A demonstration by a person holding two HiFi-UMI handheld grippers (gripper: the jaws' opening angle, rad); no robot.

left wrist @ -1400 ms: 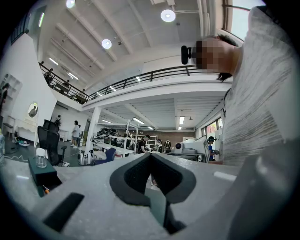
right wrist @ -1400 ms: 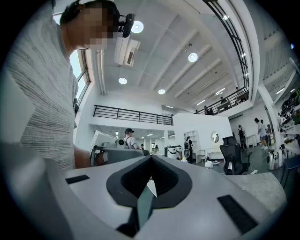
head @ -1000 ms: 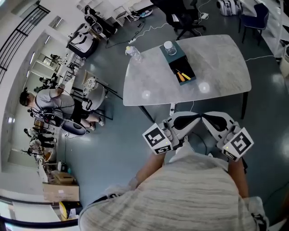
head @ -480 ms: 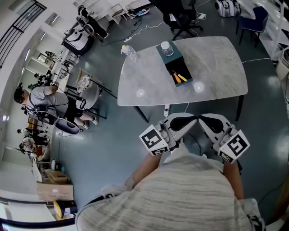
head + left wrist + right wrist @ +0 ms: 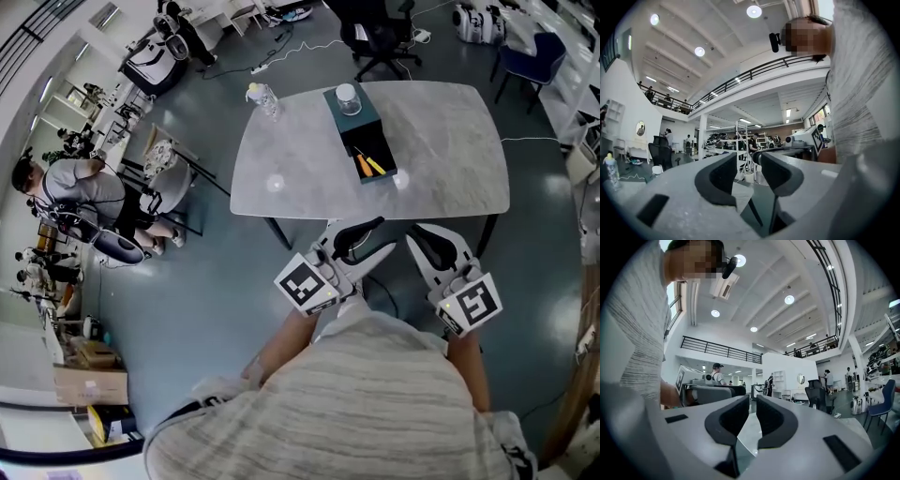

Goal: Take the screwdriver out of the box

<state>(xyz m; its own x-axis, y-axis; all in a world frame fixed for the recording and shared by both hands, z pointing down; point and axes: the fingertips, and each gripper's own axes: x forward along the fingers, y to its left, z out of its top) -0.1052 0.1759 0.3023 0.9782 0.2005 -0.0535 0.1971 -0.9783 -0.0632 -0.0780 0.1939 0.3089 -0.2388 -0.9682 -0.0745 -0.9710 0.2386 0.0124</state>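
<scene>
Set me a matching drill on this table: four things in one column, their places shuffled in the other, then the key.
Things
1. bottle
2. jar
3. screwdrivers
4. box

Places
A. in the box's open near end
B. running from the table's far edge toward its middle
C. at the table's far left corner
D. at the box's far end

Pairs: 1-C, 2-D, 3-A, 4-B

Right tongs (image 5: 753, 404) together, nothing between them
</scene>
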